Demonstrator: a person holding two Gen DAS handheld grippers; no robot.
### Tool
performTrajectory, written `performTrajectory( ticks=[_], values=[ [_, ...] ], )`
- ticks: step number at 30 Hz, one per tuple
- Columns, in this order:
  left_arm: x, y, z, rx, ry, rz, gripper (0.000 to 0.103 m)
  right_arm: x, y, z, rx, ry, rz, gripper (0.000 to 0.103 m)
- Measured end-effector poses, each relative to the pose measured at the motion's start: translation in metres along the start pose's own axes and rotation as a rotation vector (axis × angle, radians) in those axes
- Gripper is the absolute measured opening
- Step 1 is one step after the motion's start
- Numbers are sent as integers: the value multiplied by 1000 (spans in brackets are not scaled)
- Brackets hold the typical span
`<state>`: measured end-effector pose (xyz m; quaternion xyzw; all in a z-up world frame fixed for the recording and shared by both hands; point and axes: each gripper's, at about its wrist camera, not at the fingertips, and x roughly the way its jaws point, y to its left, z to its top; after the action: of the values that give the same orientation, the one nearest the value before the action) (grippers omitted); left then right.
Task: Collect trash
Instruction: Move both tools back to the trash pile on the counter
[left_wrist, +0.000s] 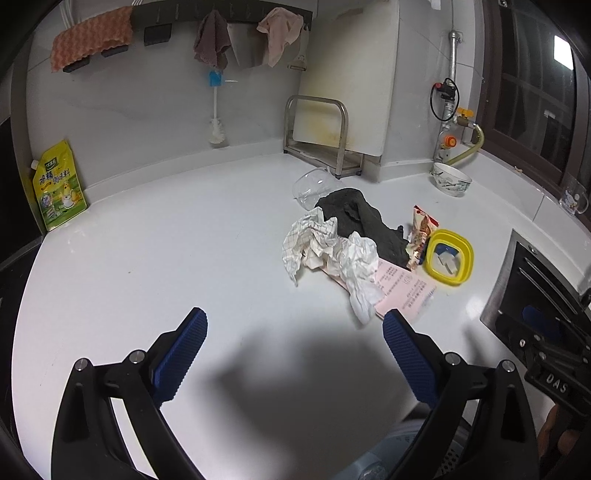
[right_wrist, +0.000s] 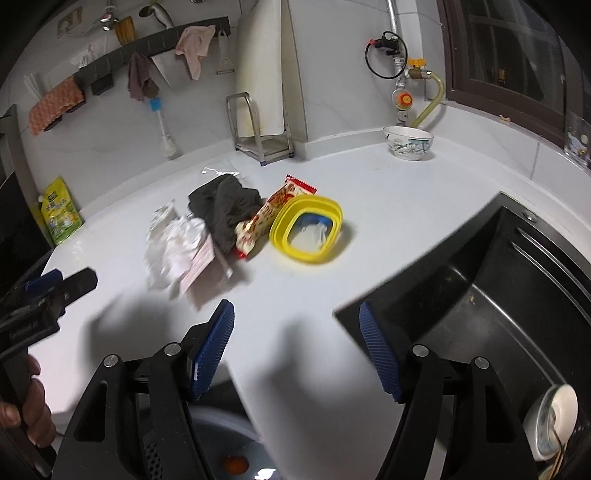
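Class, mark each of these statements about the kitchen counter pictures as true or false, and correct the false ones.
1. Both tongs hold nothing. True: the left tongs and right tongs stand open over the counter.
2. The yellow container sits inside the sink. False: it rests on the counter, beside the snack wrapper.
3. Crumpled paper lies against a dark cloth. True.
4. The patterned bowl is stacked on the trash pile. False: it stands apart, near the back wall.
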<state>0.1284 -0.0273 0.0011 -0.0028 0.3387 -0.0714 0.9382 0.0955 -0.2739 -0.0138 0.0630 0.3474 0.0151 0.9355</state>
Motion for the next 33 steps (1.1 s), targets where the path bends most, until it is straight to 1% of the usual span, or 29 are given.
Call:
performTrajectory(
  ticks=[1, 2, 8, 11, 16, 19, 21, 28, 33],
  values=[
    [5, 0, 3, 0, 2, 1, 94, 5, -1, 5, 3, 2, 1, 72],
    [8, -1, 5, 0, 4, 2, 94, 12, -2, 10, 8, 3, -2, 74],
    [28, -4, 15, 18, 9, 12, 95, 45, -7, 31, 42, 29, -40, 74],
    [37, -4, 18, 20, 15, 9, 95, 61, -10, 39, 66, 56, -43, 74],
    [50, 1, 19, -8, 41, 1, 95, 86, -9, 47, 65, 98, -62, 74],
    [54, 2, 19, -11, 50, -1, 95, 95, -7, 48, 62, 119, -66, 74],
    [55, 2, 21, -5, 46, 4, 95, 99, -5, 51, 62, 122, -59, 74],
    [54, 4, 27, -9, 28, 1, 95, 112, -1, 57, 61, 140, -74, 74],
    [57, 6, 26, -18, 35, 4, 95, 119, 1, 61, 50, 159, -85, 74]
  ],
)
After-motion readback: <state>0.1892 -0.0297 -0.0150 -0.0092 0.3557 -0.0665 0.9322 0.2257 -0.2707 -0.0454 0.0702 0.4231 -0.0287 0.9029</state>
